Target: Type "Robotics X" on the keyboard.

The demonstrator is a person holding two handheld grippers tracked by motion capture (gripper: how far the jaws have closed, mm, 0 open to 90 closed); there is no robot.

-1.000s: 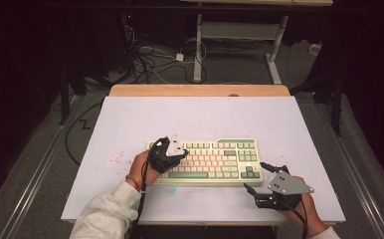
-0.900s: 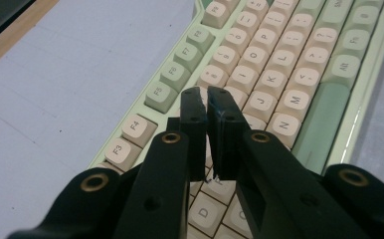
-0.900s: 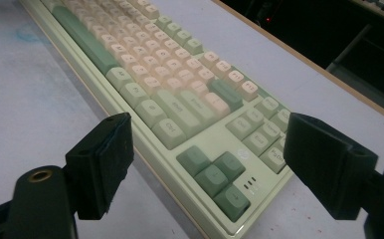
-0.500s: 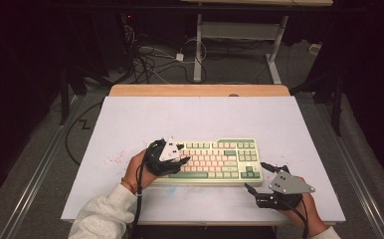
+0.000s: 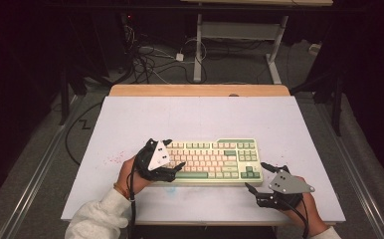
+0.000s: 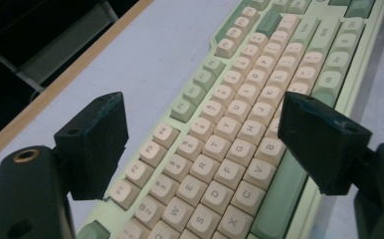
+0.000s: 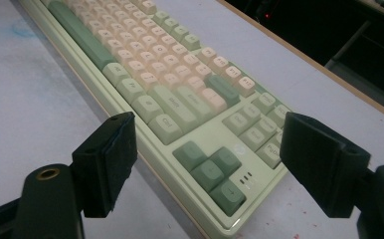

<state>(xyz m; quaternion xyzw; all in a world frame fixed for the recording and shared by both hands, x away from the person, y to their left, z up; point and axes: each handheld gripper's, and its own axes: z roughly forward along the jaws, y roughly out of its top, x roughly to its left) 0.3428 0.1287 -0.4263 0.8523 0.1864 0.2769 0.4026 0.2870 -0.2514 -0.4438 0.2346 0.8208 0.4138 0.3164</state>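
A pale green keyboard (image 5: pixel 215 159) with cream and green keys lies on the white table (image 5: pixel 200 114), a little toward the near edge. My left gripper (image 5: pixel 175 153) hovers over the keyboard's left end. Its jaws have just been opening and now stand wide apart, with nothing pressed between them. In the left gripper view the left gripper (image 6: pixel 205 129) looks along the letter keys (image 6: pixel 230 149). My right gripper (image 5: pixel 255 175) sits at the keyboard's near right corner, open. In the right gripper view its jaws straddle the arrow keys (image 7: pixel 210 172) without touching them.
The table's wooden far edge (image 5: pixel 200 90) borders a dark floor with cables (image 5: pixel 150 59) and a white desk frame (image 5: pixel 240 35). Faint red and blue marks (image 5: pixel 115 159) stain the tabletop beside the left hand.
The left gripper's jaws went from shut to wide open, and the hand drew slightly back toward the near left. The right gripper and the keyboard stayed put.
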